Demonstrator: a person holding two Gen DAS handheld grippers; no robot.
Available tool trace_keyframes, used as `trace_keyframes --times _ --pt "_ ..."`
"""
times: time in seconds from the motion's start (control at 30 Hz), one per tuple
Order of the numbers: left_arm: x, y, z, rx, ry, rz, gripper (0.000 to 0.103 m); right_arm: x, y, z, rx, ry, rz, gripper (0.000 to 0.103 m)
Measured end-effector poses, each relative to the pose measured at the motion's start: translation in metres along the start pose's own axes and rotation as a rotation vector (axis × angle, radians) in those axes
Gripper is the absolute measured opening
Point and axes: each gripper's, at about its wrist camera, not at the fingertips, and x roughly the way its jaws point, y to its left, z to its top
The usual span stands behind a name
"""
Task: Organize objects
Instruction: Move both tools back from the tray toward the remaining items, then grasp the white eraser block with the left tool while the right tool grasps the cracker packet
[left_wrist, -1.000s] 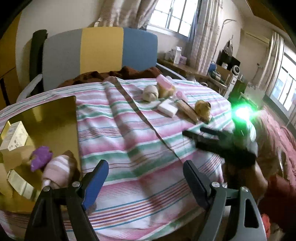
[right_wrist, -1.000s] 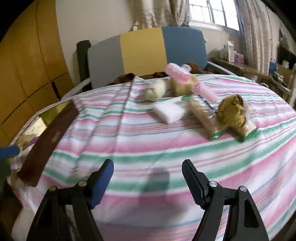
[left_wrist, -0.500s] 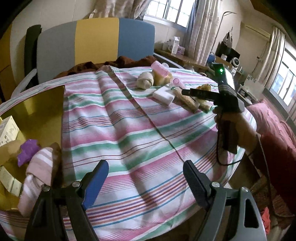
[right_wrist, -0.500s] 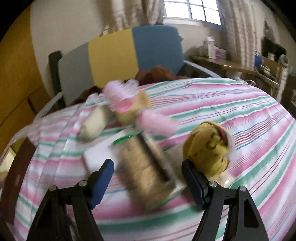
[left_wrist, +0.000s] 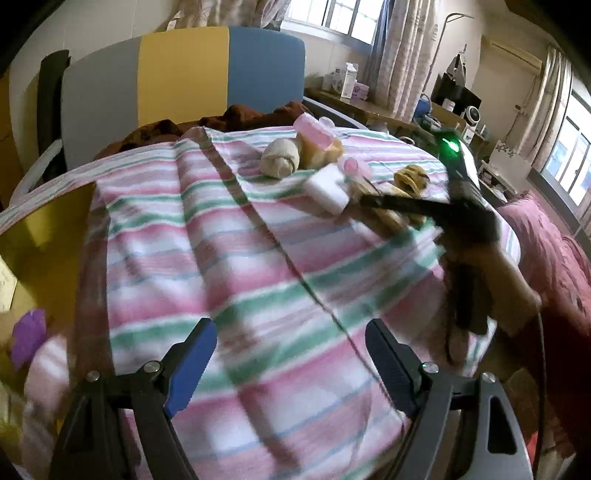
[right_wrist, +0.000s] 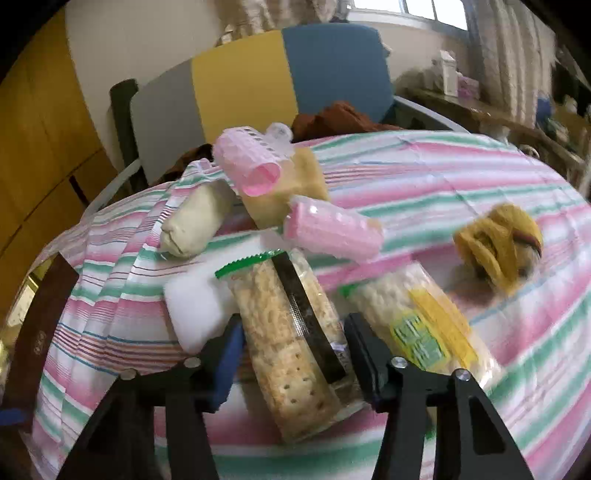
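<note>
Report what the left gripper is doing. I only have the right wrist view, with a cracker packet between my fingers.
Observer: The left gripper is open above the striped tablecloth, with nothing between its fingers.
Operator: Describe what lies to its left.
Observer: A gold tray sits there. It holds a purple item and a pink-striped roll.
Operator: Check my gripper from that side.
Observer: The right gripper reaches low over the cracker packet. A green light glows on its body.
</note>
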Motion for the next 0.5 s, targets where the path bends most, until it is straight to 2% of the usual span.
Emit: trace_keyframes --times 0.23,0.37,0.5 --pt "0.035 -0.013 0.040 0.057 -0.018 0.040 0.084 -0.017 0.002 -0.027 0.042 -0.039 -0.028 0.051" --pt "0.064 -0.025 0.068 0.118 -0.004 0.059 0.084 -0.020 0.005 -0.032 0.044 -0.062 -0.129 0.049" --pt "0.087 -0.034 0.086 0.163 0.006 0.058 0.084 -0.025 -0.007 -0.035 0.124 -0.090 -0.194 0.049"
